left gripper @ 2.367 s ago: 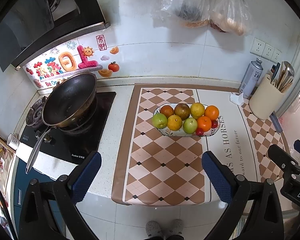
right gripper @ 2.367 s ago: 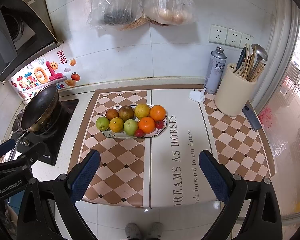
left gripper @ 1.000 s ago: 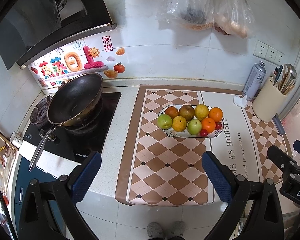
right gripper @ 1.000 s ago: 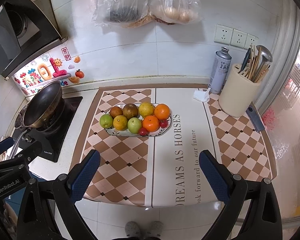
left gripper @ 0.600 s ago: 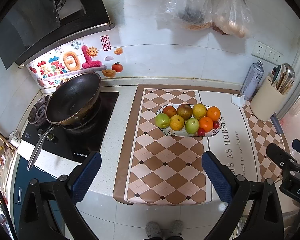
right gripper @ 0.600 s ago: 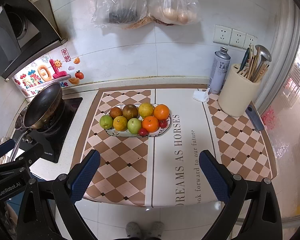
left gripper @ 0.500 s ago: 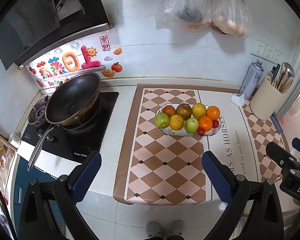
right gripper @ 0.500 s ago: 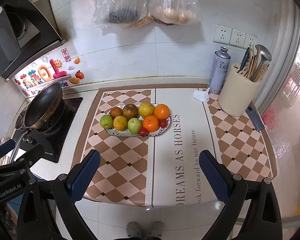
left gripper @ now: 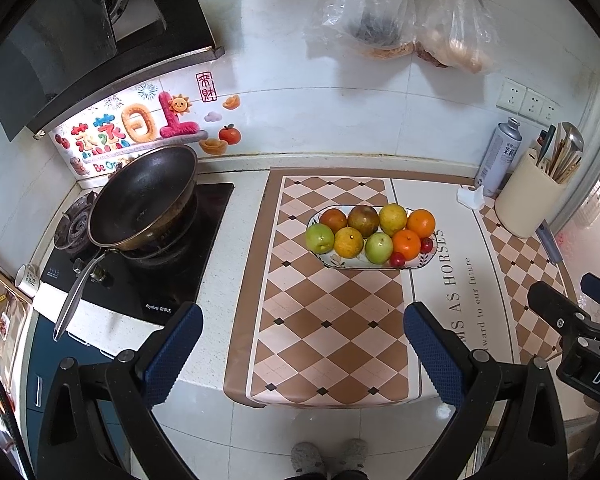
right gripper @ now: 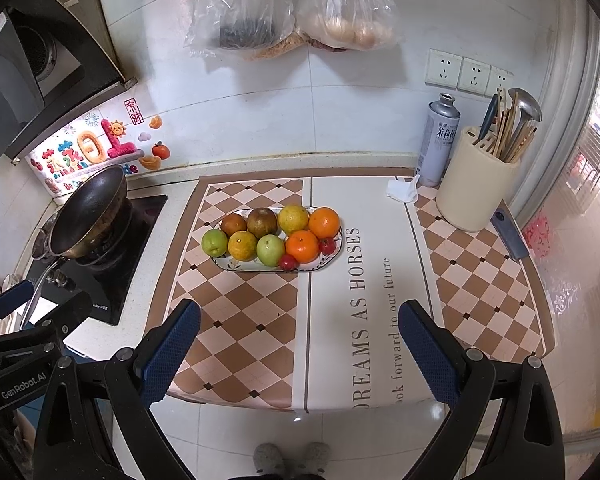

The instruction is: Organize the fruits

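Plate of packed fruit; left claw, right claw spread wide, empty. Risk: nudged neighbours rolling off.

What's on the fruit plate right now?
The plate holds two green apples, two oranges, two yellowish citrus, two brownish fruits and two small red fruits. Anything beneath them is hidden.

Both claws: black frames with silver screws, blue textured pads (white lettering).

Wok on stove; utensil holder beside can.
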A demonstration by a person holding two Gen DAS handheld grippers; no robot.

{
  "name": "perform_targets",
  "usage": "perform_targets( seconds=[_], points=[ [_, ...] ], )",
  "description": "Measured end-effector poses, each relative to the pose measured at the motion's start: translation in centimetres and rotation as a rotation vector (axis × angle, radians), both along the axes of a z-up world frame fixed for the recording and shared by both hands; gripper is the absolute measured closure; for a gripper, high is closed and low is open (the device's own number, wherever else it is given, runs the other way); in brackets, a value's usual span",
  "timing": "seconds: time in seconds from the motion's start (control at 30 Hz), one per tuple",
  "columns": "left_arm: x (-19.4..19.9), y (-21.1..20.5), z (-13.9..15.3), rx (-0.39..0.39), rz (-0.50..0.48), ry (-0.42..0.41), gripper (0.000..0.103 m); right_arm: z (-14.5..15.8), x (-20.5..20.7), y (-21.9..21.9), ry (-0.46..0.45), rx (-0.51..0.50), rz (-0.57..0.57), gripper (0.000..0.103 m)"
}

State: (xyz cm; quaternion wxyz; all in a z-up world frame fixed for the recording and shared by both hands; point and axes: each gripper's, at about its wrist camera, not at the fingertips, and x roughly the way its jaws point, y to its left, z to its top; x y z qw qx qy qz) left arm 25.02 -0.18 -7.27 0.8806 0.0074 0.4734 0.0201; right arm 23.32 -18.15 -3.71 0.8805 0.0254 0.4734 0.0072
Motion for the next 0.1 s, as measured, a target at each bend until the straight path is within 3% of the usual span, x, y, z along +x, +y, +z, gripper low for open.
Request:
perform_targets(
  seconds=[0.1],
  points=[
    [-0.23,-0.17,0.23,0.005,-0.004,-0.010,0.000,0.20,-0.37,0.11,-0.001,0.000,-0.001,0.002]
  ],
)
